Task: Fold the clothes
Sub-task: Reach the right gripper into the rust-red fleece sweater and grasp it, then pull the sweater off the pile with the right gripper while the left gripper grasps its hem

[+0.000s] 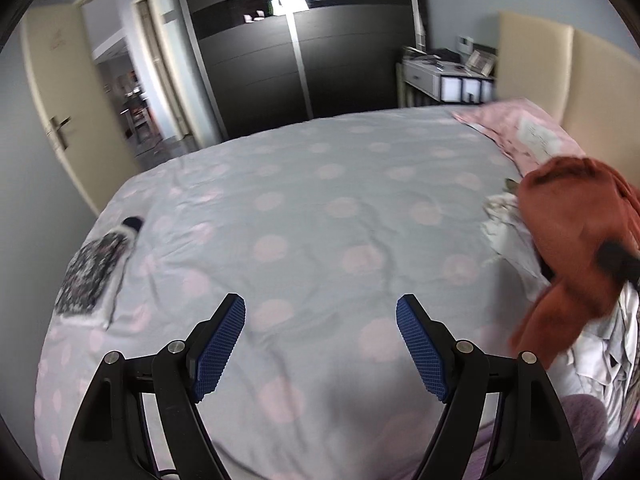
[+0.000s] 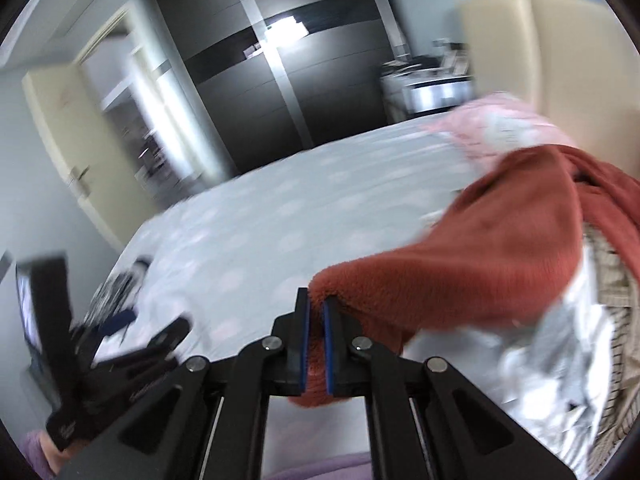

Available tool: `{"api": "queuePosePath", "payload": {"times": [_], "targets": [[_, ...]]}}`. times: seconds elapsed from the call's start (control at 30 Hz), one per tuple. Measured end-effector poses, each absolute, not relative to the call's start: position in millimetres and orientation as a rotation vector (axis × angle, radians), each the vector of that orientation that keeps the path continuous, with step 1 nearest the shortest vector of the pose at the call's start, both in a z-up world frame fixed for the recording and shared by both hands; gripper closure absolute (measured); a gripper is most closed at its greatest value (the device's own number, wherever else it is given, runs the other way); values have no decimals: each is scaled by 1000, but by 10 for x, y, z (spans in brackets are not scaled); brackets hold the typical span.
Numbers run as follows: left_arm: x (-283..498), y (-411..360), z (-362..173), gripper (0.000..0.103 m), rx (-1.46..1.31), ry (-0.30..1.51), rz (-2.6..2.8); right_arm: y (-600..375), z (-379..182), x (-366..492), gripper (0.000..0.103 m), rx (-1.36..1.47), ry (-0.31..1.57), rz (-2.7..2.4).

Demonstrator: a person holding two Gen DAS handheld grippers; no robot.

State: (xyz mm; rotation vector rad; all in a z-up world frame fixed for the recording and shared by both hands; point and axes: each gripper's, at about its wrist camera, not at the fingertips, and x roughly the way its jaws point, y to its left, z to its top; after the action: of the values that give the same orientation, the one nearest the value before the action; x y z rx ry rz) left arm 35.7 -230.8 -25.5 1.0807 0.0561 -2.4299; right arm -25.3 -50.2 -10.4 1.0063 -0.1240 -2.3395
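My right gripper (image 2: 316, 304) is shut on the edge of a fuzzy rust-red garment (image 2: 472, 264) and holds it lifted above the bed. The same garment (image 1: 572, 236) hangs at the right of the left wrist view, with the right gripper's tip (image 1: 616, 260) behind it. My left gripper (image 1: 320, 312) is open and empty above the grey bedspread with pink dots (image 1: 304, 216); it also shows blurred at the lower left of the right wrist view (image 2: 120, 356). A heap of white and checked clothes (image 2: 560, 344) lies under the red garment.
A folded dark patterned garment (image 1: 90, 276) lies at the bed's left edge. A pink pillow (image 1: 520, 128) rests against the beige headboard (image 1: 560, 64). A dark wardrobe (image 1: 304, 40), an open door (image 1: 68, 112) and a bedside table (image 1: 440, 76) stand beyond the bed.
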Motion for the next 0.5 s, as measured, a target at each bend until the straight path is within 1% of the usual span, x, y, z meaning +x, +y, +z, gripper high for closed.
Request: {"api": "queuePosePath", "payload": {"times": [0.07, 0.2, 0.27, 0.37, 0.5], "targets": [[547, -2467, -241, 24, 1058, 64, -2405, -784, -201, -17, 98, 1035, -68, -2333], [916, -2780, -236, 24, 1025, 112, -2372, -970, -455, 207, 97, 1152, -42, -2325], [1020, -2849, -256, 24, 1024, 147, -2384, -899, -601, 198, 92, 1246, -55, -2363], [1115, -2893, -291, 24, 1029, 184, -2413, -764, -713, 179, 91, 1338, -88, -2399], [1034, -2765, -381, 24, 1074, 175, -2482, -551, -634, 219, 79, 1322, -107, -2475]]}}
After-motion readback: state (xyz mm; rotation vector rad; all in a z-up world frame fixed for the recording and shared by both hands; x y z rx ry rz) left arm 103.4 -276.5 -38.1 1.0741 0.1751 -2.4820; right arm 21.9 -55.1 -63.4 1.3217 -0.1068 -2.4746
